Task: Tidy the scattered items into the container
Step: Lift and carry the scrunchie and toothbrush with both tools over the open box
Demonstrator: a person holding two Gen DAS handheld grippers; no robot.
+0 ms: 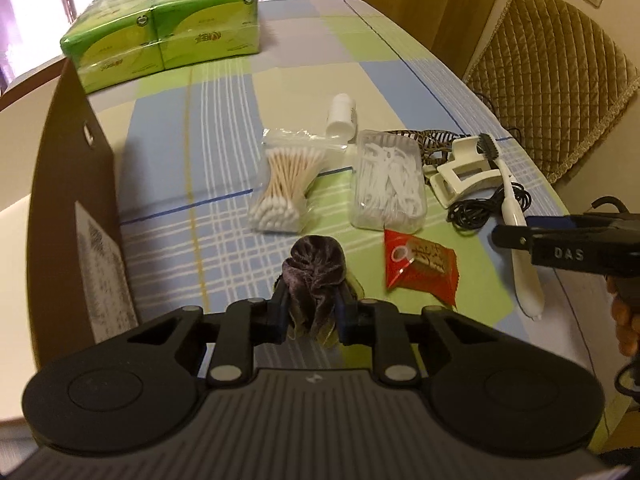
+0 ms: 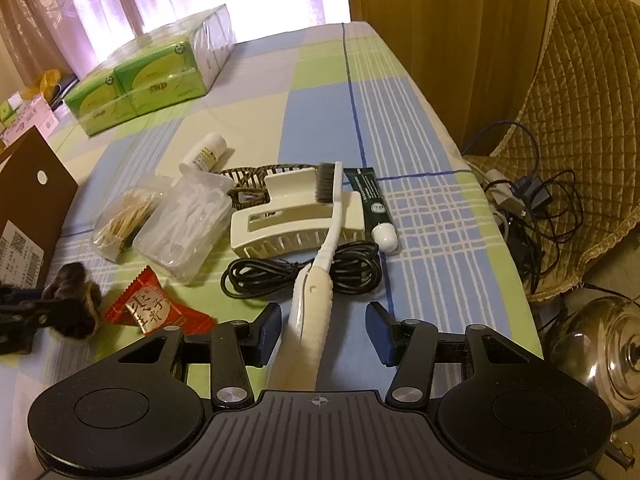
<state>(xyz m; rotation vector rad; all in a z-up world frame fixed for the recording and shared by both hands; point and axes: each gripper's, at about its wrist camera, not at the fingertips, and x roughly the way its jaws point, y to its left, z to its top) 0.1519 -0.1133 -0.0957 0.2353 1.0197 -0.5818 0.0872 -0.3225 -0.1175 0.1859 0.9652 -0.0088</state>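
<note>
Velvet, soft and squashy, filled your left tongs [image 1: 312, 312]: they pinched the purple scrunchie [image 1: 314, 276] at the bottom middle of the frame, beside the brown box [image 1: 76, 184] on the left. Your right tongs [image 2: 322, 334] stood spread around the toothbrush [image 2: 316, 280] on the desk [image 2: 420, 208]. Its handle looked stiff, light and slippery, so grip the thick ribbed part. You could not see inside the box.
</note>
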